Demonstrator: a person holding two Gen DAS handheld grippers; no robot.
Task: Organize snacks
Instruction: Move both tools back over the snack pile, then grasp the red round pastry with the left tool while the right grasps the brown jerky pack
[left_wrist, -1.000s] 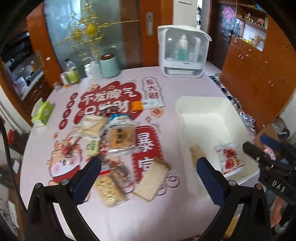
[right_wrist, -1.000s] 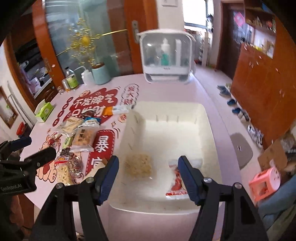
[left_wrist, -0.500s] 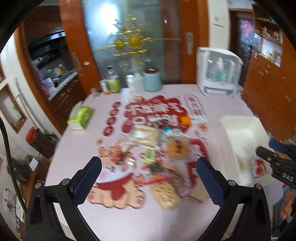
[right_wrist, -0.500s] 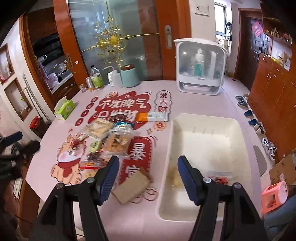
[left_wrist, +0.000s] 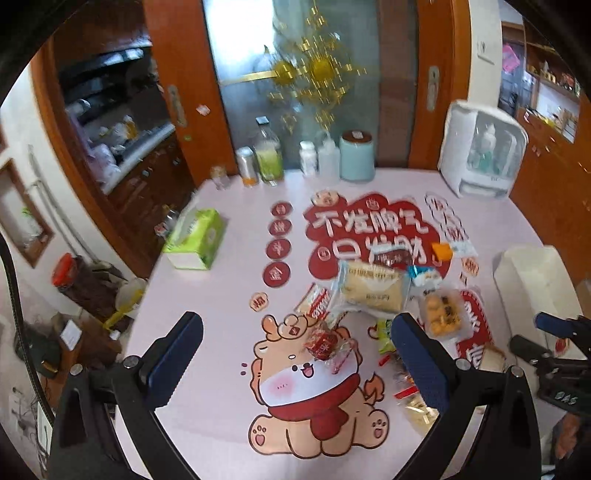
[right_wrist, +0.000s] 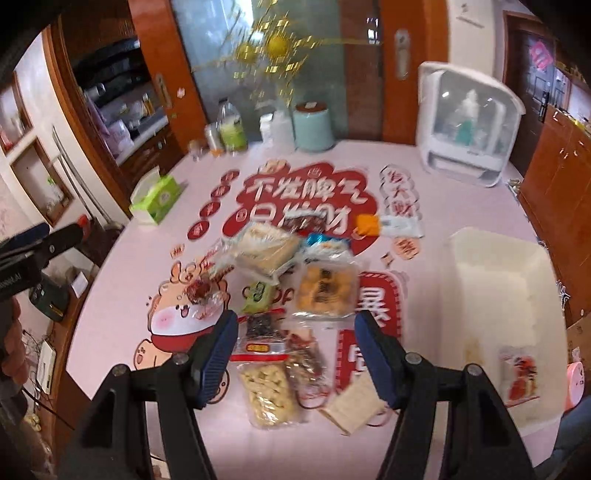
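Several snack packets lie in a pile on the pink table (left_wrist: 207, 369). Among them are a pale bread packet (left_wrist: 373, 288), a yellow pastry packet (right_wrist: 325, 291), a small green packet (right_wrist: 258, 295) and a red wrapped sweet (left_wrist: 325, 347). My left gripper (left_wrist: 295, 358) hangs open over the cartoon animal sticker, with the red sweet below its gap. My right gripper (right_wrist: 297, 356) is open above a dark packet with a red label (right_wrist: 262, 336) and a pale cracker packet (right_wrist: 269, 395). A brown flat packet (right_wrist: 354, 406) lies by its right finger. The white bin (right_wrist: 491, 266) at the right holds a red snack packet (right_wrist: 521, 376).
A green tissue box (left_wrist: 195, 240) sits near the table's left edge. Bottles and a teal canister (left_wrist: 354, 155) stand at the back, with a white cabinet-like appliance (right_wrist: 469, 125) at the back right. An orange-capped tube (right_wrist: 388, 225) lies beyond the pile.
Both views have swung left, away from the white bin. The left gripper now hangs over the cartoon sticker, the right over the snack pile. Both grippers stay open and empty.
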